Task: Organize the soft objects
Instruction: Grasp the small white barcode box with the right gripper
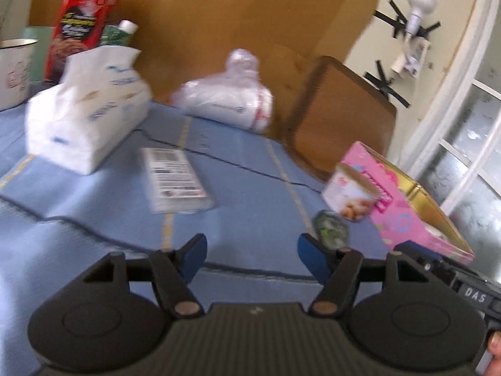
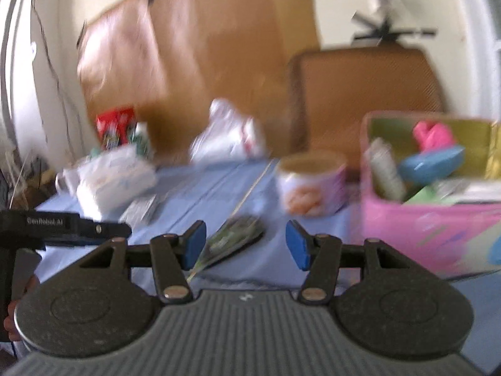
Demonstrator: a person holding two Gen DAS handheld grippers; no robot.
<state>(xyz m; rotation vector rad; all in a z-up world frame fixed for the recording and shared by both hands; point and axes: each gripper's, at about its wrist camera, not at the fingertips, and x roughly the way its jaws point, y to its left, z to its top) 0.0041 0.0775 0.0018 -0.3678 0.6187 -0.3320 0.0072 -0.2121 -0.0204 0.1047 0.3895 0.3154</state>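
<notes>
While both grippers hover over the blue cloth (image 1: 94,206), the pink box (image 2: 416,228) stands open at the right and holds a pink item (image 2: 433,136), a blue one (image 2: 432,163) and some blurred things. The tissue pack (image 1: 87,116) lies far ahead of the left gripper (image 1: 252,258), whose jaws are spread and empty. The right gripper (image 2: 245,244) is released too, with a small dark packet (image 2: 238,239) just beyond its fingertips.

One tissue pack (image 1: 84,116), one pink box (image 1: 407,206), two cups (image 1: 350,194) (image 1: 14,72).
</notes>
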